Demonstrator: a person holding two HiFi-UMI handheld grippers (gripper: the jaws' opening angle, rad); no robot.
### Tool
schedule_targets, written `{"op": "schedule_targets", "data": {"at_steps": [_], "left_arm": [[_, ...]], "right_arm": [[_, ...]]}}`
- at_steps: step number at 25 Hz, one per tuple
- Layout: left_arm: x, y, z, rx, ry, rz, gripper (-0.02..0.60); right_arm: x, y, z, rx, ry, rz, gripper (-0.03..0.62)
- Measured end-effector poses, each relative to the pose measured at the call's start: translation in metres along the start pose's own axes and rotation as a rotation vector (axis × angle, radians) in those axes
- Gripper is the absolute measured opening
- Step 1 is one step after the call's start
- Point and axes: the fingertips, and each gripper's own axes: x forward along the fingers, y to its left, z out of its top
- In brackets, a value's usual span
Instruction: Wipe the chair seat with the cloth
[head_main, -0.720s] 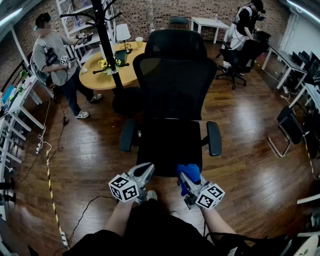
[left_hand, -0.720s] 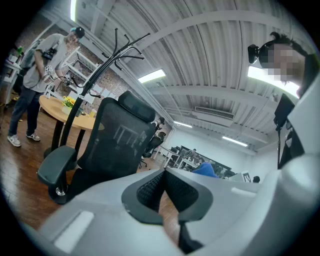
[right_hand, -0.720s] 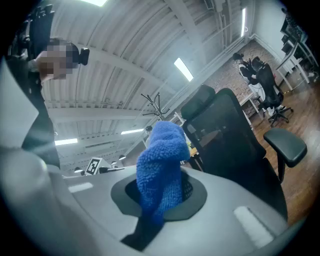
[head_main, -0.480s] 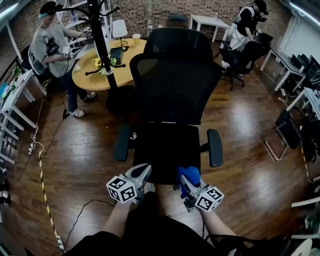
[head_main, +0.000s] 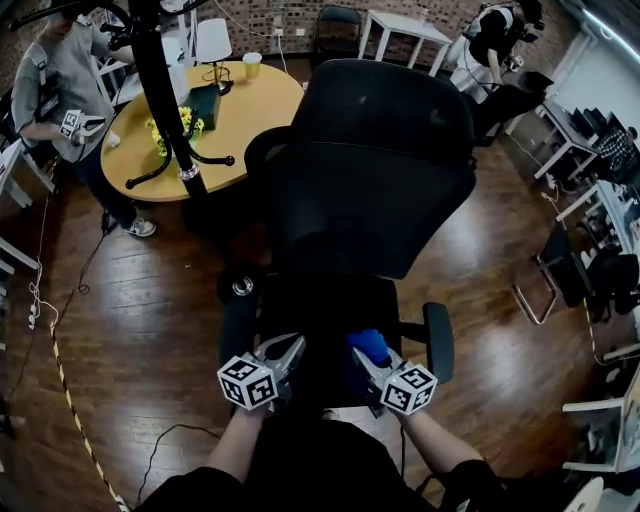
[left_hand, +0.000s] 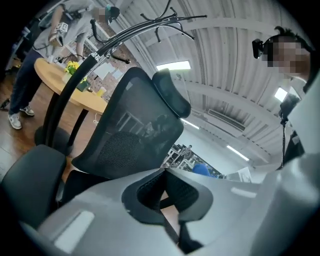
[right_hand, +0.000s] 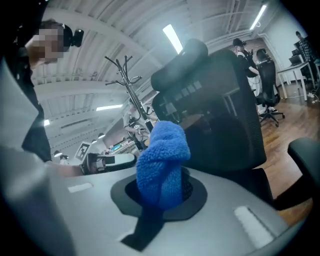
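Wood floor (head_main: 150, 300), chair seat (head_main: 320, 305), cloth (right_hand: 162, 160)

No word, number or brand name can be read anywhere. The only signs are black-and-white square marker patterns. They cover the faces of the left cube (head_main: 247, 382) on the left hand-held gripper (head_main: 292, 347) and of the right cube (head_main: 408, 388) on the right hand-held gripper (head_main: 361, 351). A like pattern shows on the device (head_main: 72, 122) held by the person (head_main: 50, 80) beside the round counter (head_main: 255, 110). None bears letters or digits.
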Motion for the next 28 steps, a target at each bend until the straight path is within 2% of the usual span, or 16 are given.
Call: {"op": "schedule_targets", "data": {"at_steps": [3, 5, 8, 11, 14, 17, 20, 24, 28], "left_arm": [[0.006, 0.019, 0.001, -0.030, 0.015, 0.039, 0.003], [0.007, 0.036, -0.008, -0.060, 0.013, 0.094, 0.003], [0.017, 0.059, -0.032, -0.115, 0.012, 0.160, 0.002], [0.028, 0.068, -0.054, -0.127, 0.018, 0.205, 0.003], [0.029, 0.071, -0.058, -0.187, -0.034, 0.201, 0.003], [0.026, 0.075, -0.055, -0.228, -0.060, 0.199, 0.003], [0.022, 0.077, -0.049, -0.252, -0.081, 0.207, 0.003], [0.013, 0.082, -0.048, -0.267, -0.080, 0.229, 0.003], [0.012, 0.084, -0.059, -0.257, -0.027, 0.237, 0.003]], "right_arm": [[0.045, -0.026, -0.004, 0.004, 0.069, -0.014, 0.031], [0.081, -0.049, -0.017, 0.015, 0.106, -0.009, 0.031], [0.138, -0.091, -0.051, 0.041, 0.173, 0.010, 0.031], [0.201, -0.127, -0.089, 0.034, 0.278, 0.026, 0.031], [0.269, -0.136, -0.113, -0.030, 0.326, 0.040, 0.031], [0.318, -0.147, -0.130, -0.074, 0.360, 0.004, 0.031], [0.337, -0.154, -0.150, -0.108, 0.432, -0.018, 0.031], [0.338, -0.158, -0.156, -0.118, 0.435, -0.020, 0.032], [0.312, -0.193, -0.163, -0.072, 0.439, -0.119, 0.032]]}}
